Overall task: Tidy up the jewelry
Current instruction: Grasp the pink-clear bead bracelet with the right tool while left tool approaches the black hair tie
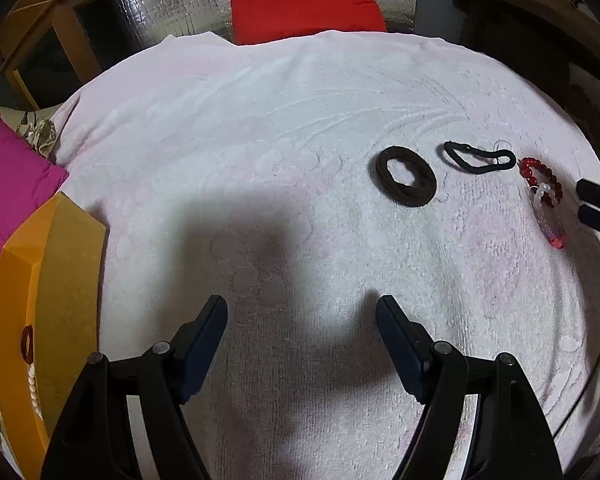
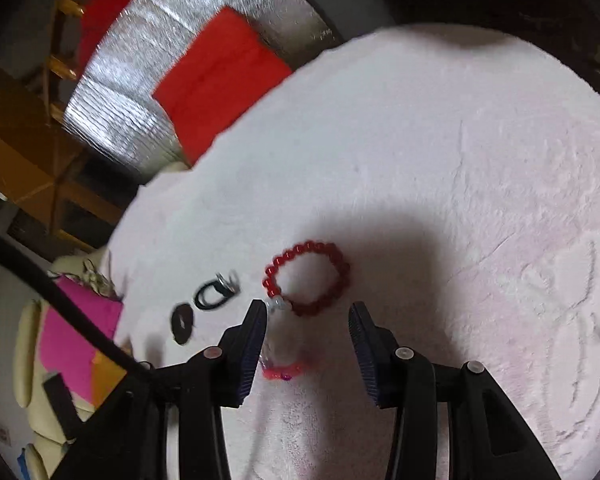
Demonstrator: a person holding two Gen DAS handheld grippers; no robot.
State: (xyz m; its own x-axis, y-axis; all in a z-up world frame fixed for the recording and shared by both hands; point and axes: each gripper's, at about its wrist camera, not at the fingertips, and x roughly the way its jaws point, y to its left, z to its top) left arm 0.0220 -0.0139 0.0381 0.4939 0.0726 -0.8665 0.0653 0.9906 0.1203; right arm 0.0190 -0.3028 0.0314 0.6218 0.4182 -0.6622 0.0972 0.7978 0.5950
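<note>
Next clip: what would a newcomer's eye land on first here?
The red bead bracelet on the white towel, just ahead of the open right tool. Then two dark hair ties to its left, and the orange box at the towel's left edge, beside the open left tool.

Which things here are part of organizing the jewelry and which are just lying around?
Part of the job:
red bead bracelet
pink and clear bracelet
brown hair tie
thin black hair tie
orange box, already holding a few pieces
right gripper, jaws open over the bracelets
left gripper, jaws open

Just lying around:
white towel
red cushion
pink cushion
</note>
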